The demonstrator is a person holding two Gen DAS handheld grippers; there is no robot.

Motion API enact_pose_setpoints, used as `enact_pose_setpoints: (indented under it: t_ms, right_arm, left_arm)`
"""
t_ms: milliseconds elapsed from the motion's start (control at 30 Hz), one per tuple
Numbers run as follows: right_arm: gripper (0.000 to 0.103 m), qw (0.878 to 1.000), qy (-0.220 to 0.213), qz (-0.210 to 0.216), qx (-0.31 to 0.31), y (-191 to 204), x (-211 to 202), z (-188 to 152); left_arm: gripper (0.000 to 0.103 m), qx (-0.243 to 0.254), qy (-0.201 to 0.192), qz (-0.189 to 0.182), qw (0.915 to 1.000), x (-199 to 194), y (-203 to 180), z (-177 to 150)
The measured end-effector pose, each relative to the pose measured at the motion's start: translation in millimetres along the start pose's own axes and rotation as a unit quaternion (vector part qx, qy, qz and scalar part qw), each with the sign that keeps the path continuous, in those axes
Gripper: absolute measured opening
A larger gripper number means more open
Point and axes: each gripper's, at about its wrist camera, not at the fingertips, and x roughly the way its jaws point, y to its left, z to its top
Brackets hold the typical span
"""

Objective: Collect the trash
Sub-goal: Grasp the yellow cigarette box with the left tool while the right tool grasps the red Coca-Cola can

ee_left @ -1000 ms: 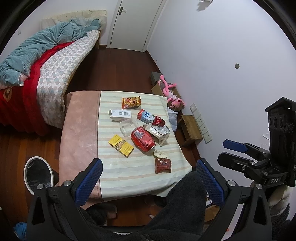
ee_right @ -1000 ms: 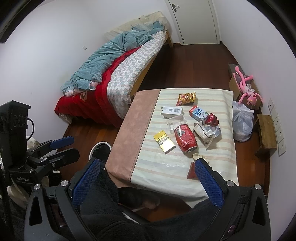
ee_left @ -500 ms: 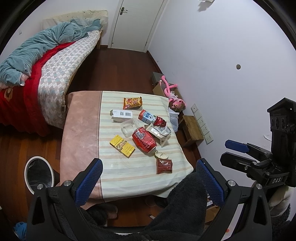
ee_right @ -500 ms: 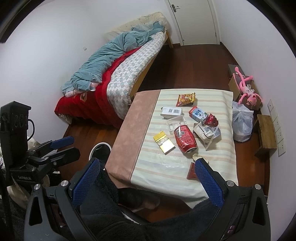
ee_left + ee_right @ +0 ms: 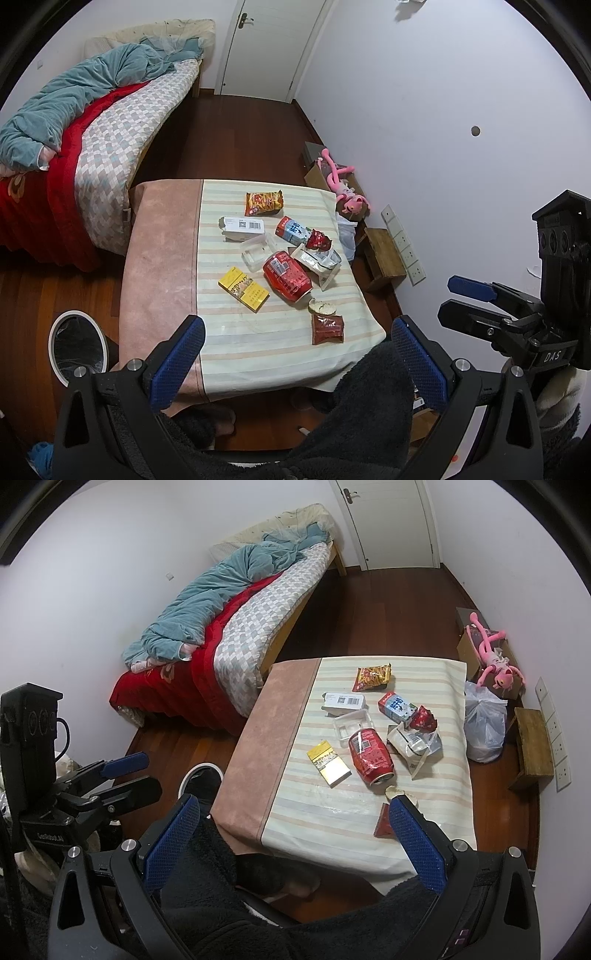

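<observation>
On the striped cloth of the low table point(image 5: 236, 343) lies the trash: an orange snack bag point(image 5: 263, 202) at the far end, a white barcode box point(image 5: 242, 226), a blue-and-white milk carton point(image 5: 292, 230), a clear plastic tray point(image 5: 256, 254), a crushed red can point(image 5: 287, 276), a yellow box point(image 5: 243, 289), crumpled silver wrappers point(image 5: 318, 261), and a small red packet point(image 5: 327, 328) nearest the front edge. A white-rimmed waste bin point(image 5: 77, 343) with a dark liner stands on the wood floor left of the table. Both tools hang above the near edge, well apart from every item. The left gripper point(image 5: 295, 363) has its blue pads spread wide with nothing between them; the right gripper point(image 5: 293, 843) is likewise wide and holds nothing. Compared with a second ago, the left view has drifted very slightly, the table sitting a touch further right; the trash has not moved.
</observation>
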Motion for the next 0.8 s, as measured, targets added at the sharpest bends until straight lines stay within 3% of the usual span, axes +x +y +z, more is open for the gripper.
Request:
enact_pose_setpoints:
  t_ms: [300,333,433,467,533,600,733,800]
  right_arm:
    - [0.103,1.0,-0.006,0.004,0.008,-0.7,1.4,-0.3]
    - [0.103,1.0,-0.011,0.005,0.016,-2.7,3.4,0.2]
    - [0.103,0.999,-0.014,-0.017,0.027,-9.7,20.8,0.6]
    - [0.103,0.999,-0.012,-0.031,0.028,-14.2,31.6,1.5]
    - [0.103,0.998,-0.008,-0.055,0.032,-25.7,58.8,3.5]
    - [0.103,0.997,0.007,-0.075,0.036,-40.1,94.9,7.5]
    - [0.098,0.993,0.057,-0.089,0.052,-74.7,180.1,17.0]
    - [0.098,0.988,0.088,-0.116,0.049,-92.7,233.6,23.9]
  left_arm:
    - [0.103,-0.003,0.0,0.013,0.9999,3.2,0.7,-2.3]
    - [0.103,-0.005,-0.001,0.029,0.9996,8.7,1.4,-2.2]
    - [0.103,-0.004,-0.017,0.123,0.9922,30.9,11.8,-1.4]
    - [0.103,-0.003,-0.022,0.167,0.9858,47.5,20.3,-0.8]
    - [0.103,-0.008,-0.017,0.22,0.9754,78.1,37.8,0.2]
    - [0.103,-0.021,0.004,0.254,0.967,113.7,61.7,-0.8]
    - [0.103,-0.061,0.07,0.276,0.9566,183.0,104.2,-9.3]
    - [0.103,-0.076,0.101,0.281,0.9514,215.1,121.7,-14.5]
